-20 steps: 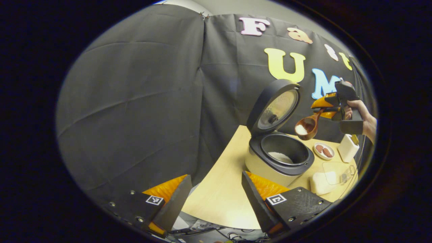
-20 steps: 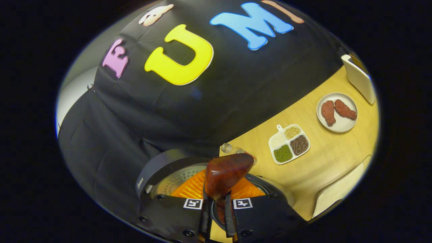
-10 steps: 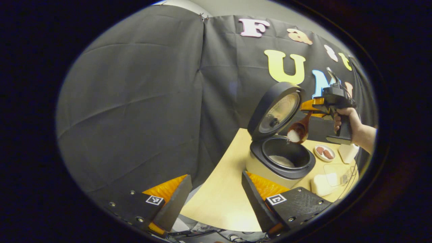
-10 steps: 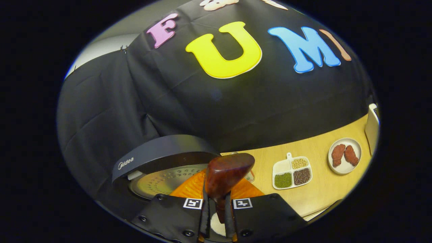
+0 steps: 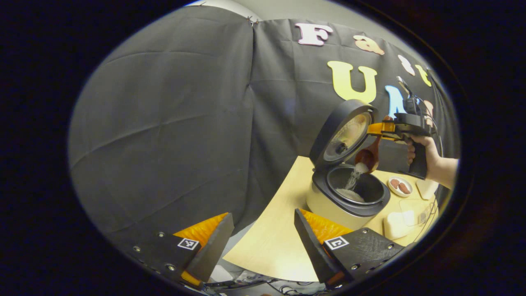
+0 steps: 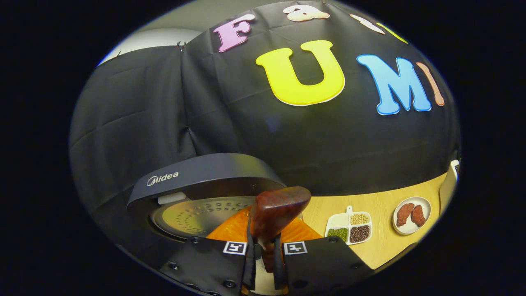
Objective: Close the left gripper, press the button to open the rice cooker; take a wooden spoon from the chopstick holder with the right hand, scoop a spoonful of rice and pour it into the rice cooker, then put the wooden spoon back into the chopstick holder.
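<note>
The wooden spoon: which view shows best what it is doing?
The left gripper view: the wooden spoon hangs tipped over the rice cooker, rice falling from its bowl. The right gripper view shows its handle end gripped in the right tool.

Right gripper (image 6: pixel 261 263) clamped, left gripper (image 5: pixel 263 242) spread

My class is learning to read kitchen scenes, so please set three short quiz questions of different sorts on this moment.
1. True or false: the rice cooker has its lid shut.
2. What does the right gripper hold? A) a plate B) a wooden spoon C) a bottle
3. Fill in: rice falls from the spoon into the ____.

Key: 1 false, the lid stands open. 2 B, the wooden spoon. 3 rice cooker. The left gripper is open, holding nothing.
</note>
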`<state>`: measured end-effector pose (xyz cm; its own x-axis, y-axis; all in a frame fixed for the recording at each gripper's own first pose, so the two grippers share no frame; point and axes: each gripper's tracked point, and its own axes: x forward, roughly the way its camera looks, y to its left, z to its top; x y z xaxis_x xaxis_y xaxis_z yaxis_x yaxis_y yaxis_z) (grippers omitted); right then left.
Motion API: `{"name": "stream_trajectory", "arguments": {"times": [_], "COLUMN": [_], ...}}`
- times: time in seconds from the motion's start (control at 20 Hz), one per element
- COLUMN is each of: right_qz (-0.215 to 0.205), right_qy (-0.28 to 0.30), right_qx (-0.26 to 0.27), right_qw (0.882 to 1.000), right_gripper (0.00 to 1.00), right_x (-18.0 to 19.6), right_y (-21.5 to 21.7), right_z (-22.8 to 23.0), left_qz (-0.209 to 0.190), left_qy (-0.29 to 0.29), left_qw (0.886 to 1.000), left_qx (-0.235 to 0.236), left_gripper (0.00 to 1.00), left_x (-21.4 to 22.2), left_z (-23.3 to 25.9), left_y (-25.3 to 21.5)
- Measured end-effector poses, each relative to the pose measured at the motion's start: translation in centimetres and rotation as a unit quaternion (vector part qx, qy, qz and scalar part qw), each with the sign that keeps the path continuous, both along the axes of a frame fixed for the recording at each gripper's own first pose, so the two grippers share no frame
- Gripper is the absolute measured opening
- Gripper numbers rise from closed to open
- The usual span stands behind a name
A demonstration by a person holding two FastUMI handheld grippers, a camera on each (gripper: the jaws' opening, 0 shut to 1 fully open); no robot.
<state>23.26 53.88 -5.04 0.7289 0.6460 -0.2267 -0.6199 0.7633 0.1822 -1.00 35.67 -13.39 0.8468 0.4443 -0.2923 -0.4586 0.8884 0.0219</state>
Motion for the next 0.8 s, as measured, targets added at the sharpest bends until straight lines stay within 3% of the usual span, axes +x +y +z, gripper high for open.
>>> {"name": "stream_trajectory", "arguments": {"times": [0.4, 0.6, 0.8], "right_qz": [0.017, 0.054, 0.089], "right_qy": [-0.065, -0.092, -0.136], "right_qx": [-0.036, -0.09, -0.13], "right_qw": [0.997, 0.99, 0.978], "right_gripper": [0.18, 0.15, 0.19], "right_x": [-1.3, -2.9, -4.4], "right_y": [-0.2, 0.2, 0.7], "right_z": [1.6, 0.3, 0.0], "left_qz": [0.03, 0.039, 0.036], "left_qy": [-0.006, -0.01, -0.012], "left_qw": [0.999, 0.999, 0.999], "left_qx": [-0.017, -0.017, -0.032], "left_gripper": [0.95, 0.96, 0.94], "left_x": [-1.4, -1.5, -1.4], "left_z": [-0.6, -0.7, -1.3], "left_y": [1.5, 1.4, -0.2]}}
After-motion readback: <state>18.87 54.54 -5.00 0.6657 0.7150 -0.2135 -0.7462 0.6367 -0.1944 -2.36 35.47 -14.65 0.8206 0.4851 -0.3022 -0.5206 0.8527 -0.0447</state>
